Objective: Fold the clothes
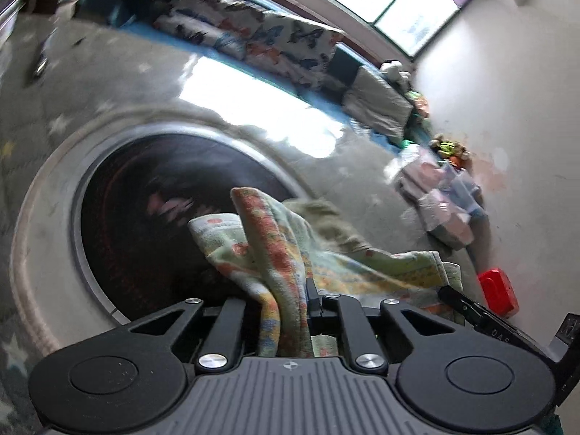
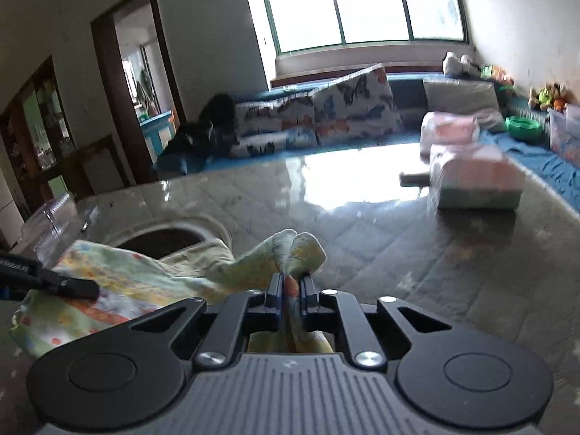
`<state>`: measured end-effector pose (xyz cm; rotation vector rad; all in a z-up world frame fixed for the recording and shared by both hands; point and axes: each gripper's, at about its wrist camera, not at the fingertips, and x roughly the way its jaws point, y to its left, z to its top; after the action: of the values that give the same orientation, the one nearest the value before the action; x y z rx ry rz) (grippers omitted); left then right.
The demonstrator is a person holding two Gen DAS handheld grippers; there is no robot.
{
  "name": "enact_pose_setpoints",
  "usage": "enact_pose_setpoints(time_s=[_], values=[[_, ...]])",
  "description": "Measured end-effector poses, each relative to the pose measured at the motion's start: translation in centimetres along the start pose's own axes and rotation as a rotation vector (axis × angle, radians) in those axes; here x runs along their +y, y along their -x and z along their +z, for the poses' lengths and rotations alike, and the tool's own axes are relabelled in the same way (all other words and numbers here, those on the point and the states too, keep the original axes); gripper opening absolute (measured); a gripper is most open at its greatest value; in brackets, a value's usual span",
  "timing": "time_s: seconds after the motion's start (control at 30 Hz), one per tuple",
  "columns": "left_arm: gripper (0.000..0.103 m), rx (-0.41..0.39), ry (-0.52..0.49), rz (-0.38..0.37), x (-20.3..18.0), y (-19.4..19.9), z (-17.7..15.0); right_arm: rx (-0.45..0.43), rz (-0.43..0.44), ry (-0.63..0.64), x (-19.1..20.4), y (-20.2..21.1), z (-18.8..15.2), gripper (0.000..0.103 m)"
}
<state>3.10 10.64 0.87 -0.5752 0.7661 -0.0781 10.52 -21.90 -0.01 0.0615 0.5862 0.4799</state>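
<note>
Readable writing is scarce: in the left wrist view, pale characters that look like "04S" are showing on the black finger of the right claw (image 1: 467,304), and a small plate at the far right edge is carrying marks too blurred to make out. In the right wrist view, a strip of lettering on the left claw (image 2: 78,286) is too smeared to read.

Both claws are pointing forward and downward over the grey marbled tabletop (image 2: 362,217). The left claw is sitting narrow, pinching a bunched fold of the patterned cloth (image 1: 275,253), a pale green fabric with orange, yellow and blue print; the fabric is running back between its fingers towards the camera. The right claw is likewise nearly closed and clamping a gathered corner of the same cloth, which is puffing up just ahead of its blue-edged pads.

The cloth is stretching between the two claws, sagging onto the tabletop and partly covering the round dark recessed well (image 1: 152,217) set into the surface. In the left wrist view the scene is appearing strongly tilted.

Further along the tabletop, pink and white wrapped packs (image 2: 475,177) are sitting near the right edge. Butterfly-print cushions (image 2: 348,108) are leaning below the window (image 2: 362,3).
</note>
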Motion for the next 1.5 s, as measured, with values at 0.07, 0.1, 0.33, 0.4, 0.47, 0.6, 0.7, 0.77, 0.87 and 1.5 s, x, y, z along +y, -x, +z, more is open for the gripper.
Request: enact_pose_setpoints(time_s=[0.07, 0.1, 0.33, 0.4, 0.47, 0.6, 0.7, 0.77, 0.87, 1.5], values=[[0.012, -0.002, -0.037, -0.016, -1.4, -0.2, 0.4, -0.02, -0.019, 0.011, -0.2, 1.1, 0.4, 0.008], [0.011, -0.003, -0.055, -0.025, -2.2, -0.5, 0.7, -0.027, -0.029, 0.014, -0.4, 1.6, 0.7, 0.008], [0.011, 0.001, -0.144, -0.087, -7.7, -2.9, 2.6, -0.094, -0.143, 0.027, -3.1, 4.8, 3.0, 0.008], [0.011, 0.005, -0.166, -0.104, -9.2, -3.8, 3.0, -0.105, -0.174, 0.028, -4.1, 5.4, 3.5, 0.008], [0.011, 0.013, -0.189, -0.113, -10.5, -4.6, 3.3, -0.112, -0.199, 0.029, -4.9, 5.8, 3.9, 0.008], [0.011, 0.029, -0.227, -0.118, -12.6, -6.5, 3.5, -0.118, -0.244, 0.023, -6.6, 6.0, 4.3, 0.008], [0.011, 0.045, -0.247, -0.116, -13.6, -7.8, 3.4, -0.11, -0.262, 0.009, -7.6, 5.9, 4.1, 0.008], [0.011, 0.06, -0.258, -0.114, -14.0, -8.7, 3.2, -0.094, -0.269, -0.009, -8.4, 5.5, 3.8, 0.008], [0.011, 0.092, -0.261, -0.099, -14.2, -10.1, 2.7, -0.062, -0.276, -0.034, -9.5, 4.8, 2.7, 0.008], [0.081, 0.065, -0.308, 0.096, -12.4, -12.2, 2.9, 0.047, -0.208, -0.126, -12.1, -1.1, 1.1, 0.041]])
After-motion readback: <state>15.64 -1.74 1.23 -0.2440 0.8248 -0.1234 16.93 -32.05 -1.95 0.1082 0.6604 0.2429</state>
